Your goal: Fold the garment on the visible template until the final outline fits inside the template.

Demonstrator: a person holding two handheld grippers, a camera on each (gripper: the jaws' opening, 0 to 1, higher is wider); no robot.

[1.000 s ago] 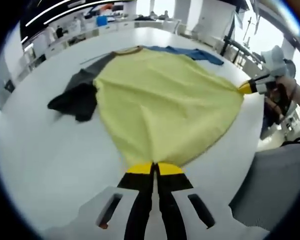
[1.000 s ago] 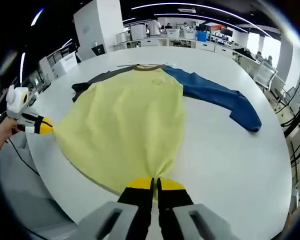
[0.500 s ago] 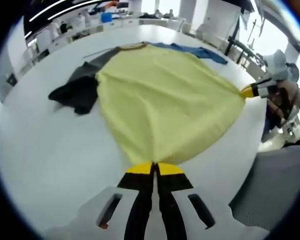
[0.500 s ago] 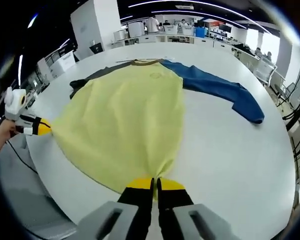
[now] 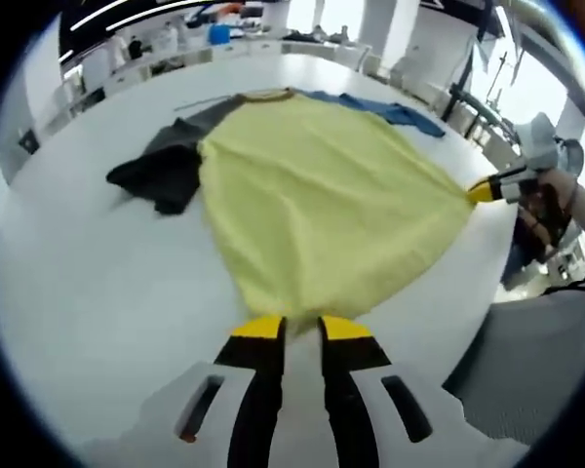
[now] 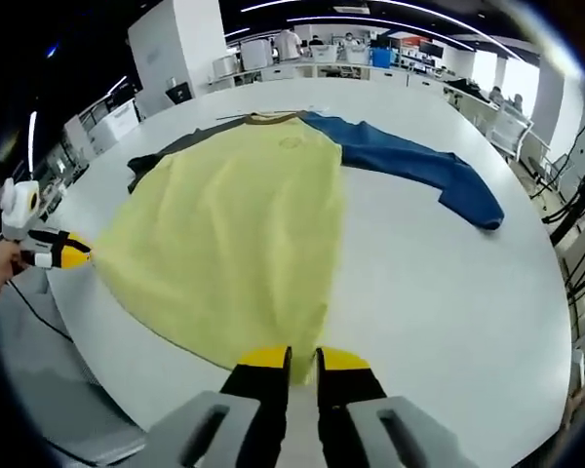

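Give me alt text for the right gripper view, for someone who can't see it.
A yellow shirt with one blue sleeve and one dark sleeve lies flat on a white table. The right gripper, jaws parted, sits at its hem.

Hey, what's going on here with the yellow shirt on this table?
A person is working a garment with a hand-held gripper in each hand. It lies spread flat on a white table: yellow body, a blue sleeve stretched out to one side and a dark grey sleeve bunched on the other. The left gripper and right gripper sit at the two bottom corners of the hem with their jaws parted, so neither is gripping the cloth. No fold has been made yet.
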